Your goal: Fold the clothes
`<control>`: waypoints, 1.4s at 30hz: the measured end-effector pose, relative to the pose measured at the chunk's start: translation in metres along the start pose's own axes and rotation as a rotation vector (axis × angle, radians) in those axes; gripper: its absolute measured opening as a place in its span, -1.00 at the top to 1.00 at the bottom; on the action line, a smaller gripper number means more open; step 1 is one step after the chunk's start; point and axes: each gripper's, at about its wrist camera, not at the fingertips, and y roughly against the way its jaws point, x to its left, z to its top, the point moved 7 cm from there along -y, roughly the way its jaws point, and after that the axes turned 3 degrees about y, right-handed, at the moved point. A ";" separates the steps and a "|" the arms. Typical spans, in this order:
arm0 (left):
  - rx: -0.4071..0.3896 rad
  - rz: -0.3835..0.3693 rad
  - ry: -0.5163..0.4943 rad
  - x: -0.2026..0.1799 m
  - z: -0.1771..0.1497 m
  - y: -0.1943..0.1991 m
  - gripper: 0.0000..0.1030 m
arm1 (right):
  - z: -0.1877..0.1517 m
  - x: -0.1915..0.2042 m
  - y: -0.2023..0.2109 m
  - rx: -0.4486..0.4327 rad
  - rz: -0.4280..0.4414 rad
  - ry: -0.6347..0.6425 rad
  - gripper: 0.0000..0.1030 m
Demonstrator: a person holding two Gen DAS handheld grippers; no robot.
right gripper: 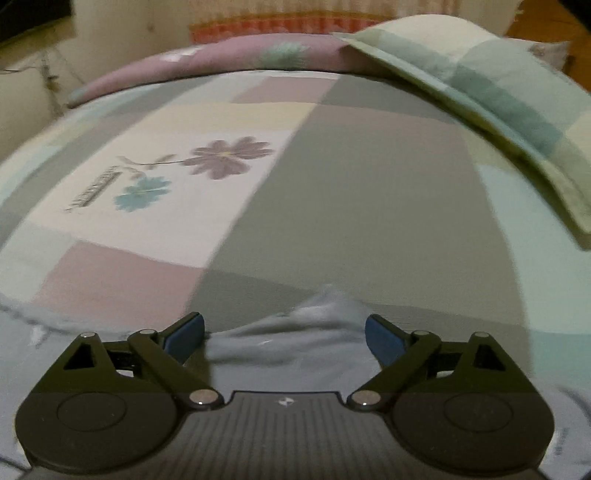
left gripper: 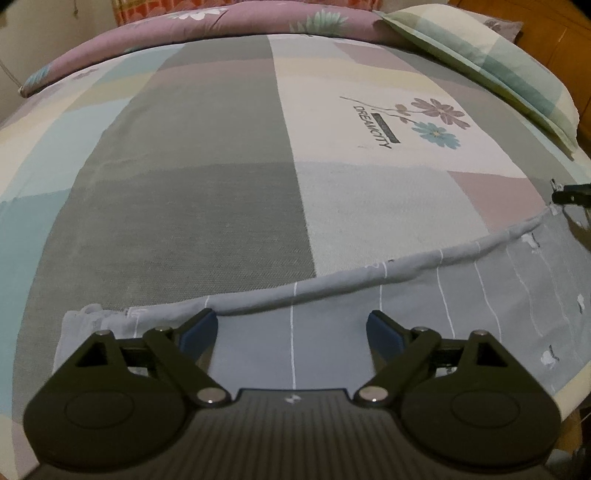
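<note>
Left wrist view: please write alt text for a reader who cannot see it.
The open left gripper hovers over a grey-blue garment with thin white stripes, lying flat along the near edge of a bed with a pastel patchwork sheet. A purple floral quilt and a green checked pillow lie at the far side.

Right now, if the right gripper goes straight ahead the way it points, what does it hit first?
Probably the bunched edge of the grey garment, which lies just ahead of the open right gripper, between its fingers. Past that is only flat bedsheet until the pillow. Depth is unclear; it may pass above the cloth.
</note>
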 end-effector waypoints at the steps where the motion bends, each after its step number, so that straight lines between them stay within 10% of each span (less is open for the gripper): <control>1: 0.001 0.000 0.000 0.000 0.001 0.001 -0.72 | 0.000 -0.003 0.003 0.000 0.002 -0.023 -0.87; 14: 0.017 0.013 -0.043 0.007 -0.015 0.027 -0.72 | -0.048 0.080 0.075 0.024 0.145 0.119 -0.88; 22: 0.058 0.072 -0.066 0.019 -0.041 0.042 -0.72 | -0.113 0.100 0.090 0.113 0.074 0.277 -0.97; 42: -0.003 0.021 -0.128 -0.023 -0.054 0.060 -0.72 | -0.054 0.309 0.040 -0.080 0.238 0.527 -0.96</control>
